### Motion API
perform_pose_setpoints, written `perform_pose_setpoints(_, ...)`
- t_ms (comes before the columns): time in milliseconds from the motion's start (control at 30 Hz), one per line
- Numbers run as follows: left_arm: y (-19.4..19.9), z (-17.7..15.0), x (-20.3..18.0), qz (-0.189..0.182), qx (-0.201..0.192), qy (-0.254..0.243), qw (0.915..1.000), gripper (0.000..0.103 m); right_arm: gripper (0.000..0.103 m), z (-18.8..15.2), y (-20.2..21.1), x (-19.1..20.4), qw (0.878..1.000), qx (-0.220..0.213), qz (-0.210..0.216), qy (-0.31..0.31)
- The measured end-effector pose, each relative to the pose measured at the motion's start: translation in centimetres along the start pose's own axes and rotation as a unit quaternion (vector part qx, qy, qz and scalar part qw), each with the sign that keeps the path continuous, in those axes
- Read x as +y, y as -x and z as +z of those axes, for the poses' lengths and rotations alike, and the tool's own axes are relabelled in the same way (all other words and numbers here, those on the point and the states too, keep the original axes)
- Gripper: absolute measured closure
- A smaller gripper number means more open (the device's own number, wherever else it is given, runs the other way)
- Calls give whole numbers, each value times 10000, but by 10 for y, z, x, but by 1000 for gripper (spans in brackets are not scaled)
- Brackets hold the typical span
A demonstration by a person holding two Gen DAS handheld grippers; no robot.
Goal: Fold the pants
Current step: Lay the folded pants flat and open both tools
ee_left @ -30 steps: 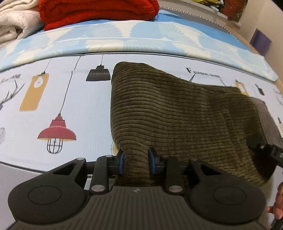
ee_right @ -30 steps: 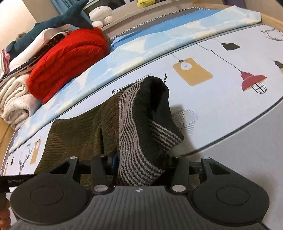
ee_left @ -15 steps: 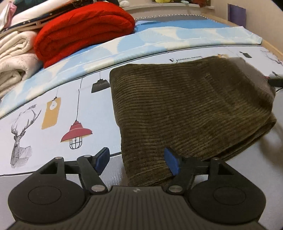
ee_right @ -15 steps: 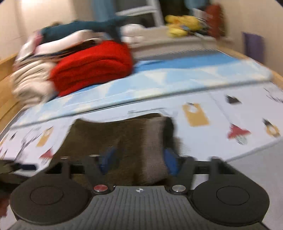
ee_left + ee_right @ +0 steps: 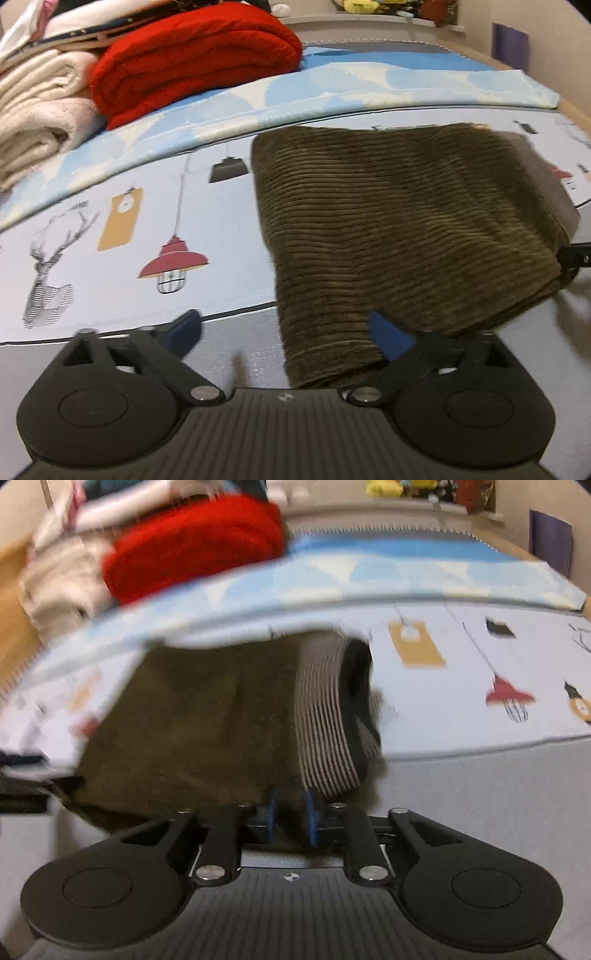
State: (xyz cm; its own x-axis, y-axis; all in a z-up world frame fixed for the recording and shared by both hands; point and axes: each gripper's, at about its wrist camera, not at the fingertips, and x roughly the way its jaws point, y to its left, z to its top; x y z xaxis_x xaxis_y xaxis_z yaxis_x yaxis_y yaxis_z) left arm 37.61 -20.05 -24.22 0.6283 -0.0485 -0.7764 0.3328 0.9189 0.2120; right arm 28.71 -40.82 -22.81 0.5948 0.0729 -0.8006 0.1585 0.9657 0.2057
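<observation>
Between the blue pads of the right gripper (image 5: pixel 290 814) sits the near edge of the olive corduroy pants (image 5: pixel 406 229), and the jaws are clamped tight on that fabric, having just closed in on it. Just beyond its fingertips, the striped waistband (image 5: pixel 323 716) stands up in a fold. Over on the left gripper (image 5: pixel 284 334), the jaws are spread wide, having just been opening; the folded corner of the pants lies between the pads, not pinched. Farther ahead stretches the lamp-printed mat (image 5: pixel 110 236), and at the far left sit a red blanket (image 5: pixel 195 55) and cream blankets (image 5: pixel 33 110).
</observation>
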Motion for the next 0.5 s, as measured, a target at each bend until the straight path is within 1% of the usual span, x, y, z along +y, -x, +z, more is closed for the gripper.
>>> perform_pose_setpoints(67, 7, 4, 0, 43, 108, 93, 9999, 0, 82, 2, 5, 7, 9998, -83, -124, 98)
perform_pose_setpoints(133, 24, 8, 3, -91, 188, 167, 9996, 1, 73, 8, 22, 13, 9997, -178, -161, -29)
perform_pose_setpoints(200, 52, 9, 5, -308, 345, 193, 9987, 1, 48, 10, 48, 20, 9986, -382, -151, -330)
perform_pose_setpoints(233, 68, 8, 5, -366, 416, 237, 9982, 1, 43, 7, 65, 27, 9975, -547, -148, -423)
perform_pose_setpoints(300, 102, 4, 5, -495, 400, 261, 9976, 1, 25, -3, 95, 43, 9959, -784, -205, -408)
perform_pose_setpoints(367, 131, -2, 4, -557, 390, 357, 9970, 1, 19, -16, 127, 62, 9940, -995, -338, -302)
perform_pose_setpoints(400, 147, -6, 4, -672, 340, 426, 9962, 1, 15, -22, 139, 70, 9934, -1039, -401, -260)
perform_pose_setpoints(433, 159, -9, 3, -728, 326, 475, 9957, 1, 14, -27, 152, 77, 9932, -1045, -469, -221)
perform_pose_setpoints(500, 179, -13, -2, -724, 367, 516, 9954, 1, 11, -33, 172, 86, 9929, -1045, -572, -74)
